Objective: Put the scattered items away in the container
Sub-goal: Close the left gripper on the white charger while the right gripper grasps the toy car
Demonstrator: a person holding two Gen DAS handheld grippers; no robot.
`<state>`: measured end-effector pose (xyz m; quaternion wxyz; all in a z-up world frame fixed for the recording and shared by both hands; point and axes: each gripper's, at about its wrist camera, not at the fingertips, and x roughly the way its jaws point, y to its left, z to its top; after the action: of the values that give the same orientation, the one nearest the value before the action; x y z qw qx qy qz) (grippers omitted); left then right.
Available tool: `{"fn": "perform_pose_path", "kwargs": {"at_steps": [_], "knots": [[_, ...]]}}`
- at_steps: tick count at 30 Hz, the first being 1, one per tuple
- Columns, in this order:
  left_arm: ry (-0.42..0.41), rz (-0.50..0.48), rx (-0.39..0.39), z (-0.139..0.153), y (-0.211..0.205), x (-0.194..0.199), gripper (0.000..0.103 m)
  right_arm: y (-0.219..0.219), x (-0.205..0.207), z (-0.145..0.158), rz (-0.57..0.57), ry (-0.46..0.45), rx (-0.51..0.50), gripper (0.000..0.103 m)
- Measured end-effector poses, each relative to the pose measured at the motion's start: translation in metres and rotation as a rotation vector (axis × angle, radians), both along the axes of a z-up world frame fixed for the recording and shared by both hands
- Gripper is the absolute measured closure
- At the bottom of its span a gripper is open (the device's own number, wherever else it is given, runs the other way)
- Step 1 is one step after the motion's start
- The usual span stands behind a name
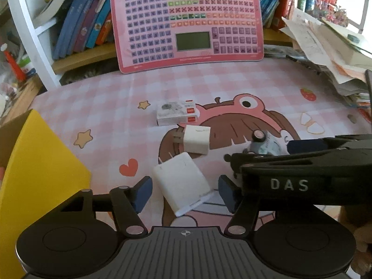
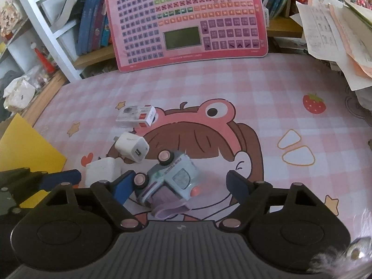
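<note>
The big white charger [image 1: 183,181] lies low in the middle of the left wrist frame, between the spread fingers of the left gripper [image 1: 184,191], which seems placed to close on it. The toy car [image 2: 169,176], tipped on its side, sits between the spread fingers of the right gripper [image 2: 180,183], its wheel just beside the left finger. The yellow box [image 1: 34,174] waits at the left edge, probably as the container, while the small charger [image 1: 197,141] and the small carton [image 1: 177,114] lie further up.
</note>
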<state>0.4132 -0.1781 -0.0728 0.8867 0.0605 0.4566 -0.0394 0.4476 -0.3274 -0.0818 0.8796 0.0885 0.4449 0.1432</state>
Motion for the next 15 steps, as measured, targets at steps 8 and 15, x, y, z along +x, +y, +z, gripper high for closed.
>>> {"fn": "perform_pose_path", "kwargs": {"at_steps": [8, 15], "knots": [[0.041, 0.032, -0.047, -0.0115, 0.0064, 0.0102, 0.046, 0.0006, 0.0010, -0.0024, 0.020, -0.014, 0.016, 0.039], [0.030, 0.009, -0.056, -0.0111, 0.0076, 0.0109, 0.055, -0.0002, 0.0020, -0.0002, 0.030, -0.007, 0.022, 0.046]]}}
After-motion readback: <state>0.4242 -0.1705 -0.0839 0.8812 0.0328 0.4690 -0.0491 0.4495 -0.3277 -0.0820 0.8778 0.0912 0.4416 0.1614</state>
